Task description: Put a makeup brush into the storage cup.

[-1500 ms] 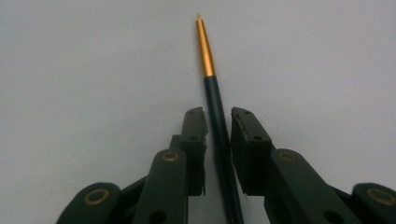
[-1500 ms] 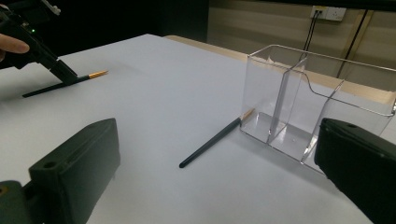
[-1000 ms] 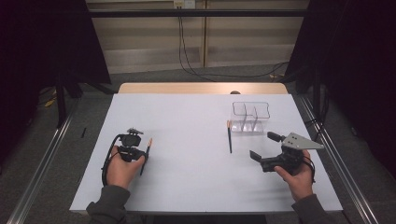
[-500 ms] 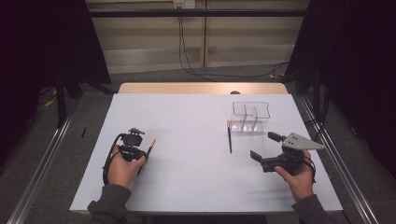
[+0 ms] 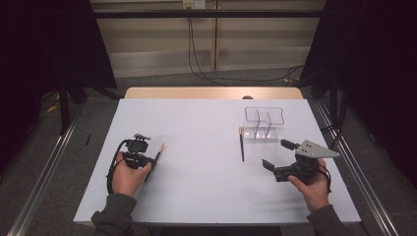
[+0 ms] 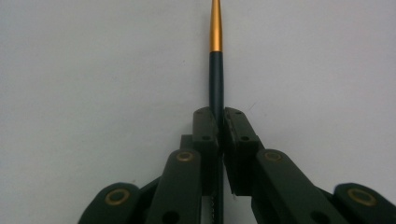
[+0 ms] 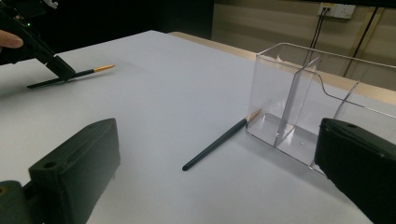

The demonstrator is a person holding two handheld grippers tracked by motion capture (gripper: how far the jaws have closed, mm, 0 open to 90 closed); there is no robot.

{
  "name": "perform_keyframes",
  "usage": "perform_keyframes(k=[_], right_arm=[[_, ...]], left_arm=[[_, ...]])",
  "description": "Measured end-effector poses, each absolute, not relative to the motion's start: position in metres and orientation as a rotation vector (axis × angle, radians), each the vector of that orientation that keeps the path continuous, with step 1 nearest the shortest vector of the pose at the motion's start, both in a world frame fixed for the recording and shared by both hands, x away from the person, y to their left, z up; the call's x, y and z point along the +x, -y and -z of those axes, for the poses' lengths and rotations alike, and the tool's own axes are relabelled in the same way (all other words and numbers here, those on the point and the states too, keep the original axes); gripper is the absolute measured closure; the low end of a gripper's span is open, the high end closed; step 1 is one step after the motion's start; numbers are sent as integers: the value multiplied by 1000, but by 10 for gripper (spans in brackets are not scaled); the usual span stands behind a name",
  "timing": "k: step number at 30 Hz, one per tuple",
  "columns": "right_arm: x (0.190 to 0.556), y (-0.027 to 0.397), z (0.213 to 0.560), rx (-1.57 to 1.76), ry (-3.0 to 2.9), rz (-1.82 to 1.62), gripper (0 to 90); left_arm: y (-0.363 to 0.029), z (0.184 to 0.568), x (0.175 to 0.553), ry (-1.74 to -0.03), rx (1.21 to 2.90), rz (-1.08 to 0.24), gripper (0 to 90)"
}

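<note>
My left gripper (image 5: 153, 163) is shut on a black pen with a gold tip (image 6: 215, 65), which lies on the white table at the left. The pen (image 5: 157, 155) sticks out past the jaws toward the upper right; the same pen (image 7: 74, 74) and left gripper (image 7: 63, 70) appear far off in the right gripper view. A second black pen (image 5: 241, 145) lies flat right of the middle, its tip touching the clear plastic holder (image 5: 264, 123). My right gripper (image 5: 279, 155) stands open near the right edge, nothing between its jaws, aimed at that pen (image 7: 217, 142) and holder (image 7: 299, 102).
The white table (image 5: 206, 187) has free room across its middle and front. A wooden strip (image 5: 211, 93) runs along its far edge. Cables hang down the back wall, and metal rails flank the table on the floor.
</note>
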State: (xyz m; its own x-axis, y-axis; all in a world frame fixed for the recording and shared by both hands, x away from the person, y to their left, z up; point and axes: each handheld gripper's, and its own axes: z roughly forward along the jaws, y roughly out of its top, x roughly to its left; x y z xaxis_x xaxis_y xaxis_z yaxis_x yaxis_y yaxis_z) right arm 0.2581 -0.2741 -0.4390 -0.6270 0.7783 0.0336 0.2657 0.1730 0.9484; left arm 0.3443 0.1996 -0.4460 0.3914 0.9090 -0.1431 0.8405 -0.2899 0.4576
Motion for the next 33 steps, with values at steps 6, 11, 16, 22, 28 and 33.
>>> perform_keyframes(k=[6,11,16,22,28,33], right_arm=[[259,272,440,983,-1996,-1449,0],[258,272,440,984,-2000,-1462,0],[257,272,438,991,-1987,-1463,0],[259,269,438,980,-1998,-1464,0],[259,267,438,976,-2003,-1461,0],[259,268,438,984,-1994,-1457,0]], left_arm=[[-201,440,344,-1460,2099,-196,842],[-202,436,345,-1404,2019,-196,841],[-201,432,343,-1348,1948,-222,841],[-202,427,339,-1310,1862,-295,841],[-204,423,334,-1269,1768,-383,841],[-202,420,330,-1220,1701,-445,841]])
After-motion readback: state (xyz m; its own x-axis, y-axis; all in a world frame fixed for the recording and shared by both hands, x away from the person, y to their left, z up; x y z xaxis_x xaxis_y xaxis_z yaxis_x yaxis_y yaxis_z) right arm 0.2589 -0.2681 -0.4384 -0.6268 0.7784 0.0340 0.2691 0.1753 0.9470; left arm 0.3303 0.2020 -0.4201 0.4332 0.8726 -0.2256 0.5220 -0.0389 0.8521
